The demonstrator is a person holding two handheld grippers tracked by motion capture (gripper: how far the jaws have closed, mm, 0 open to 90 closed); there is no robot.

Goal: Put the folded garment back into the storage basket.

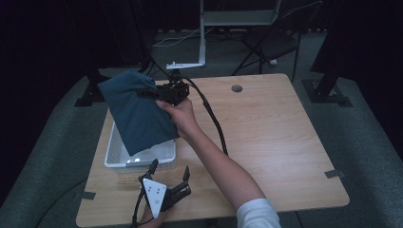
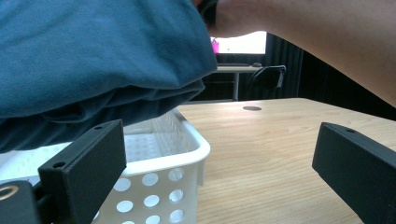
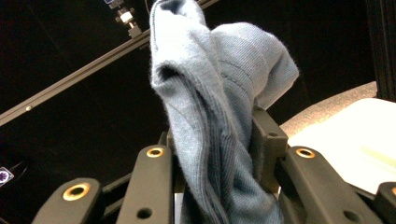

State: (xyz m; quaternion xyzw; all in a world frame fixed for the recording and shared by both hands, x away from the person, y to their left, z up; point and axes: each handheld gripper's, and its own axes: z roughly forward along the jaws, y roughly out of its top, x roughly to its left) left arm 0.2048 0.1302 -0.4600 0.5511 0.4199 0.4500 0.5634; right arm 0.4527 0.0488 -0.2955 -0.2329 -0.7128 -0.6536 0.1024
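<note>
High view: folded teal cloth [image 1: 138, 111]

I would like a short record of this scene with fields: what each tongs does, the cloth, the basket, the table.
right tongs: shut on the blue cloth, held up above the basket
left tongs: open, nothing between the jaws, at the near edge of the table beside the basket
blue cloth: folded, hanging from the right tongs, lower end over the basket
white basket: perforated walls, on the left part of the table
table: light wood, round hole near the far edge
</note>
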